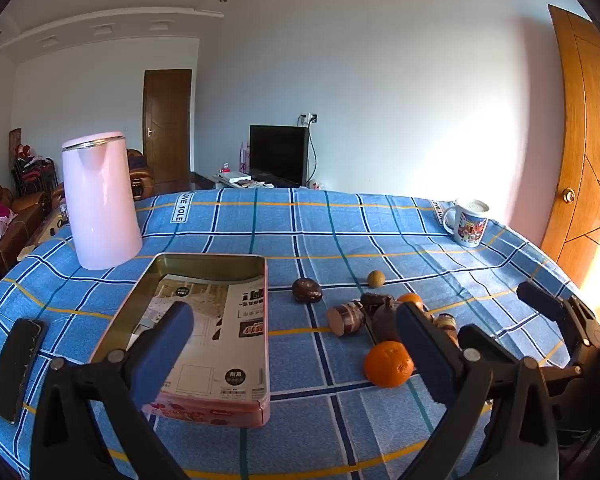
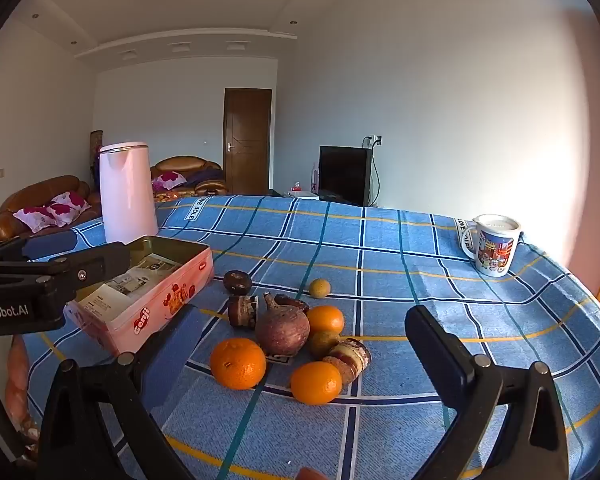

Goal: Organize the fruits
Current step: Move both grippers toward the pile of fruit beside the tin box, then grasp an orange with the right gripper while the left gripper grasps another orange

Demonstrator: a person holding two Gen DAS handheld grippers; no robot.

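A pink tin box (image 1: 220, 400) (image 2: 152, 308) lined with printed paper lies open on the blue checked tablecloth. Right of it sits a cluster of fruit: three oranges (image 2: 238, 363) (image 2: 316, 383) (image 2: 325, 319), a reddish-brown pomegranate (image 2: 282, 330), several dark brown pieces (image 2: 238, 282) and a small yellow-green fruit (image 2: 319, 287). In the left wrist view one orange (image 1: 389, 364) lies between my fingers. My left gripper (image 1: 296, 336) is open and empty above the tin's right side. My right gripper (image 2: 304, 344) is open and empty, with the fruit between its fingers.
A pink kettle (image 1: 100, 204) (image 2: 127, 192) stands behind the tin. A printed mug (image 1: 470, 222) (image 2: 494, 246) stands at the far right edge. A black phone (image 1: 16, 368) lies at the left near the table edge. A wooden door (image 1: 580, 160) is on the right.
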